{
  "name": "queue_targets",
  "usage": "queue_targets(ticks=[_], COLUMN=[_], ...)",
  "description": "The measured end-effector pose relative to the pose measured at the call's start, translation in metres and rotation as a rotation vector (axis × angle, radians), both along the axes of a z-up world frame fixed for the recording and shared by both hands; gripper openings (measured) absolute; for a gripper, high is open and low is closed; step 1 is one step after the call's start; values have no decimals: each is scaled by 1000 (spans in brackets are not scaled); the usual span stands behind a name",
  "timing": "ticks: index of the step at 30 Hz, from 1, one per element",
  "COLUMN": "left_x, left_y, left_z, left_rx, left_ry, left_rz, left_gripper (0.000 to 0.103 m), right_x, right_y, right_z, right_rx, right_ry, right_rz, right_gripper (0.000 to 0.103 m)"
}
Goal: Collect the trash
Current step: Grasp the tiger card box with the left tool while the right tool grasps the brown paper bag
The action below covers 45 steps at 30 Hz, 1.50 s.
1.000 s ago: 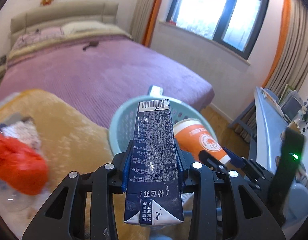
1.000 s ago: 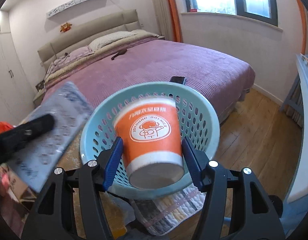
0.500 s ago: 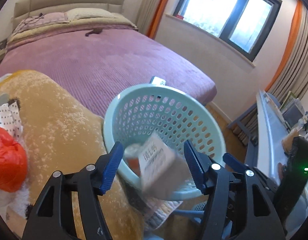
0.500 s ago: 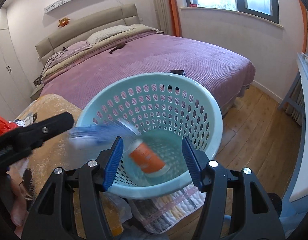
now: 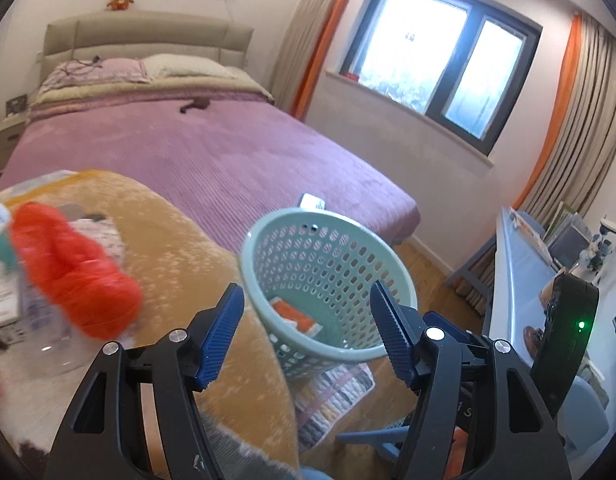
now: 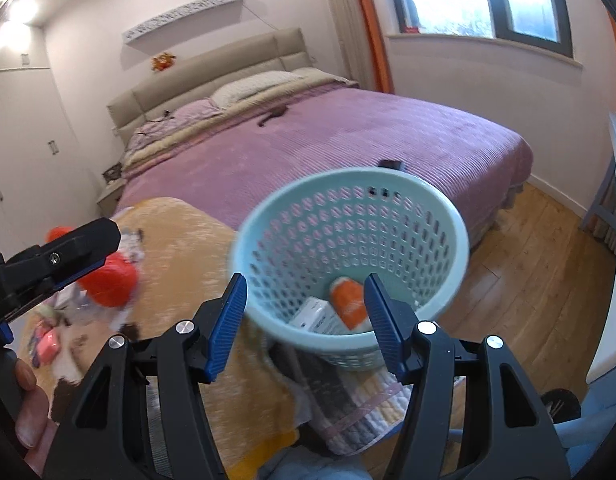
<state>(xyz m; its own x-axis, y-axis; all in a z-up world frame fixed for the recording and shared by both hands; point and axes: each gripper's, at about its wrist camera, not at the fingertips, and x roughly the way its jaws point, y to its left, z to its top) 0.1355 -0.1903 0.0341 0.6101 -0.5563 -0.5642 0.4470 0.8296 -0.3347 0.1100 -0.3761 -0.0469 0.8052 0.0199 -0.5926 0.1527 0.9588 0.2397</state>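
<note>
teal basket (image 6: 448,216) holds orange cup (image 6: 350,300) and carton (image 6: 318,316); both grippers empty.

Both wrist cameras look forward and downward along their own blue-padded fingers, from close above a pale blue perforated basket (image 5: 328,280) (image 6: 350,248). The left view sits further left, over an orange blanket (image 5: 179,248). Both share the basket, blanket, purple bed (image 5: 211,156) (image 6: 348,140) and window wall.
</note>
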Motion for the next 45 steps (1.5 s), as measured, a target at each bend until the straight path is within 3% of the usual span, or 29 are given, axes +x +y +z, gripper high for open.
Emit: queue_targets(ticks=[6,11,14,17,20,24,29,32,36,41,45], left_x=[-31,-52,-63,-75,-76,-63,-43,-36,-26,-19,-5], left_y=[53,112,159,198,232,283,322,334,334,323,318], left_z=[11,14,11,10,6,-14,-37,-50,-61,-78,-86], left_rx=[-7,23,82,197,231,271,275,314,332,419,448], left_ry=[-50,-82,-101,-167,-168,-104,6,25,47,72,103], left_rz=[68,163,278,456,514,571,542,542,482,432,383], left_gripper=[68,72,74,77,80,80,81,83,83,83,83], right_x=[-16,-20,-20,-17,-11,-7,4,9,12,9,12], right_y=[41,90,111,131,150,169,183,186,194,204,205], right_z=[16,19,16,8,-4,-16,-30,-35,-39,-40,-43], right_rx=[14,-39,-67,-89,-120,-163,-195,-187,-208,-215,-171], right_ry=[-80,-111,-111,-86,-49,-31,1,22,41,46,68], right_rz=[111,252,302,348,386,429,450,466,461,485,505], right_gripper=[61,65,73,78,78,78,78,78,78,78,76])
